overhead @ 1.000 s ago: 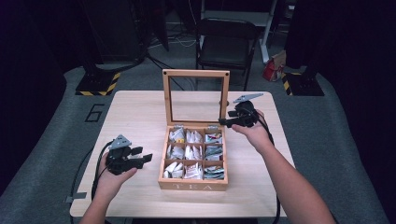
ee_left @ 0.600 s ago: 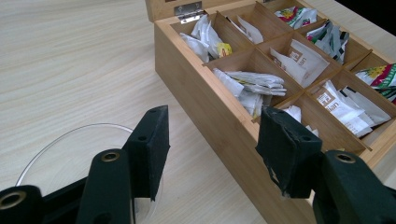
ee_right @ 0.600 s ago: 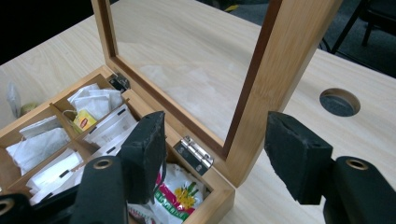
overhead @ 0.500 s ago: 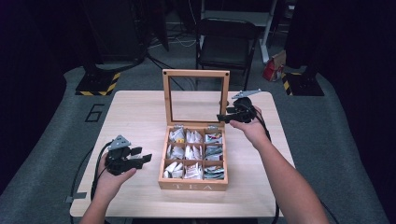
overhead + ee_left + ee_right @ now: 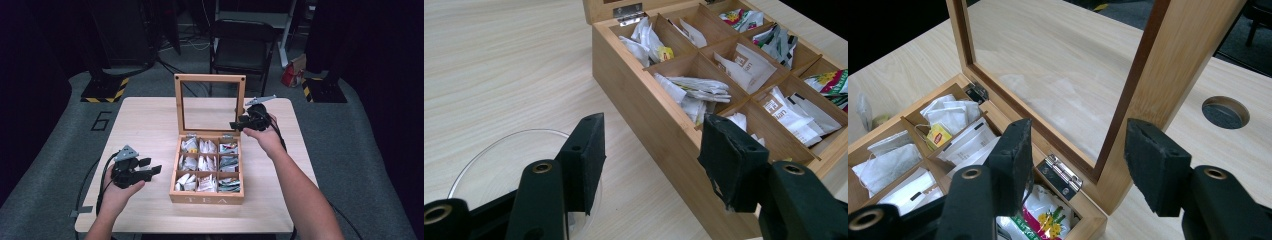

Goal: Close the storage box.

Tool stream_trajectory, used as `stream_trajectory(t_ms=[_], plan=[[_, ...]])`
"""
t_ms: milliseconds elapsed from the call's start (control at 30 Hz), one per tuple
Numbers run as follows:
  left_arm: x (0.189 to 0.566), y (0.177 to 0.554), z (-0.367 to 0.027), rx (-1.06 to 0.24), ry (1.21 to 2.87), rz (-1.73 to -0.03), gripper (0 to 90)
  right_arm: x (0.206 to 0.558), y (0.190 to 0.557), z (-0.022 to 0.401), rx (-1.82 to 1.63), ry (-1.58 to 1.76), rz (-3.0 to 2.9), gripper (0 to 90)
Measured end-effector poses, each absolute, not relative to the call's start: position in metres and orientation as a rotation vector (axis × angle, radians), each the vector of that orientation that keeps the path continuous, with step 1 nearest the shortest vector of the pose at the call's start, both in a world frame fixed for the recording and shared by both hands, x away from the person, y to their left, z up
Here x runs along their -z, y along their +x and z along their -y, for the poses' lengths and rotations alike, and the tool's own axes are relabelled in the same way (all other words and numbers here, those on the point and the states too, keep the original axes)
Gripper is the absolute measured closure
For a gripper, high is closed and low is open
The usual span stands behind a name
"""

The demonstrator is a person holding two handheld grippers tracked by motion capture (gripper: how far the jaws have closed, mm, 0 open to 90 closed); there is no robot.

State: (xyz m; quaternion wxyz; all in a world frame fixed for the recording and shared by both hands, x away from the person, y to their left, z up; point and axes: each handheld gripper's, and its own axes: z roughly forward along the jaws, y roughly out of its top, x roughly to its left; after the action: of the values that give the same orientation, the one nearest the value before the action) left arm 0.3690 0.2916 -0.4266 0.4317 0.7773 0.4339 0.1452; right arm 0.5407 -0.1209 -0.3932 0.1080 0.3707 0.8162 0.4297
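The upright lid point(image 5: 210, 102) of the tea box point(image 5: 207, 195), centre frame, looks light, stiff, glass-paned; right gripper point(image 5: 240, 124) jaws, just closing, straddle its side rail unpressed; left gripper point(image 5: 150, 167) jaws spread

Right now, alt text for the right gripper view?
The right gripper, jaws apart, straddles the side post of the upright glass lid of a wooden tea box without touching it. Below sit hinges and compartments of tea bags.

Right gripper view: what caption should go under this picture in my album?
Black two-jaw tool straddles the standing wooden-framed glass lid of an open wooden tea box.
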Motion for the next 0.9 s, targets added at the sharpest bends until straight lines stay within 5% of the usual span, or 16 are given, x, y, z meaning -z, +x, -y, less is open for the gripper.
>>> stream_trajectory(t_ms=[900], plan=[[0.4278, 0.3671, -0.2951, -0.367, 1.933, -1.094, 43.5, 0.3922, 0.5385, 0.1217, -1.239, 1.124, -2.382, 45.5]])
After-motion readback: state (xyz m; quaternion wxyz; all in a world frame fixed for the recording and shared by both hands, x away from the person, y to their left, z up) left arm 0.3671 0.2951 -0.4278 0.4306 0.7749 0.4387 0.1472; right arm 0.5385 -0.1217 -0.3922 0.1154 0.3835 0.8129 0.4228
